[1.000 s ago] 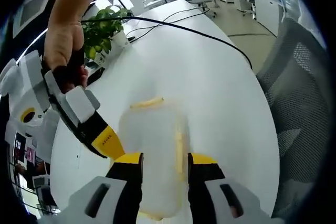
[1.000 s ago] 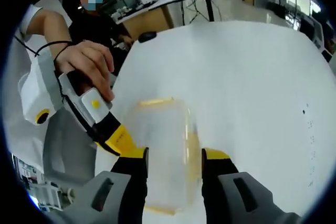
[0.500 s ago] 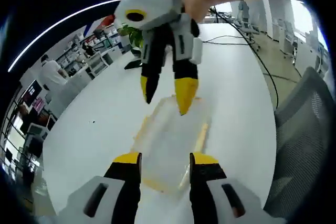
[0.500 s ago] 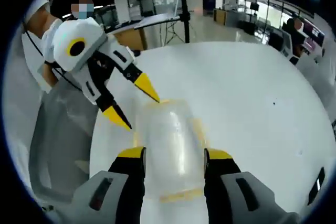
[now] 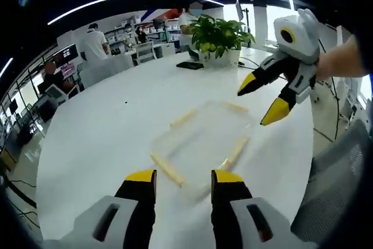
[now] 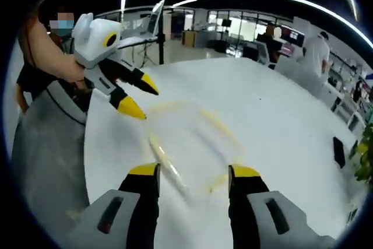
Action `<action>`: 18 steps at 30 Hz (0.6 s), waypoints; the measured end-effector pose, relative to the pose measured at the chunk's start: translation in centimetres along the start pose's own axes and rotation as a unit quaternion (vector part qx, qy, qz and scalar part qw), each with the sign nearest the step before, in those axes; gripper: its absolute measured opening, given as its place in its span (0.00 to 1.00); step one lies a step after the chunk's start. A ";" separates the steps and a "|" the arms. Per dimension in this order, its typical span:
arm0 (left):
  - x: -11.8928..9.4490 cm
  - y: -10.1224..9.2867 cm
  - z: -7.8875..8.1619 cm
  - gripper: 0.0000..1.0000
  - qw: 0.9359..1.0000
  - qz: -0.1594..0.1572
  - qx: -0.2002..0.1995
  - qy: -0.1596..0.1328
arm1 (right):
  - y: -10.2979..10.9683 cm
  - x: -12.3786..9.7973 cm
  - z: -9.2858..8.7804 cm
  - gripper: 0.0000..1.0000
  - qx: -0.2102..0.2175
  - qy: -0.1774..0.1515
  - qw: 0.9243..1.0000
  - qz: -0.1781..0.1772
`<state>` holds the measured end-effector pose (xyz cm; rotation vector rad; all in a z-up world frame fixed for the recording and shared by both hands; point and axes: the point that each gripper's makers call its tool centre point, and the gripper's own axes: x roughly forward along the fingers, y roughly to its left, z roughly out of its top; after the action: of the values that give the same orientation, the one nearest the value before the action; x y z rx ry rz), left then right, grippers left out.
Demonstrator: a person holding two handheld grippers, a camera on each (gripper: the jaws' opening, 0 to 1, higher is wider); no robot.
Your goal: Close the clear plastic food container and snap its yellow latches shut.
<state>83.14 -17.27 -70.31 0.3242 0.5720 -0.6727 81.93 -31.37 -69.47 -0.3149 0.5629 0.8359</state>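
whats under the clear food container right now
The clear container lies flat on the white table, whose surface shows through its clear body. Nothing else is visible beneath it, though blur hides detail. Both tongs, left and right, stand open off it.

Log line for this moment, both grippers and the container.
left gripper: open, empty | right gripper: open, empty | container: on white table, lid down

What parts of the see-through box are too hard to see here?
- Box latches, left gripper view: too blurred and small to tell whether they are snapped.
- Box, right gripper view: motion blur smears it, so its lid can't be judged.
- Near edge, left gripper view: partly behind the left gripper.
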 end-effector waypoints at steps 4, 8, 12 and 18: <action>0.2 -0.5 -0.8 0.31 1.000 -0.004 -0.006 0.008 | 0.0 0.4 -0.7 0.46 0.019 0.000 1.000 -0.008; 0.4 -0.7 -1.1 0.30 1.000 -0.001 -0.017 0.008 | -0.3 0.8 -1.2 0.46 0.034 -0.001 0.999 -0.018; 0.7 -0.7 -1.3 0.30 1.000 0.001 -0.016 0.009 | -0.6 1.0 -1.7 0.45 0.042 0.001 0.999 -0.030; 0.9 -0.6 -1.5 0.29 1.000 0.004 -0.017 0.011 | -0.7 1.2 -2.8 0.44 0.049 0.007 0.998 -0.038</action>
<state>82.73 -17.53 -72.11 0.3023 0.6029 -0.6522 82.14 -32.45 -72.38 -0.2513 0.6002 0.7305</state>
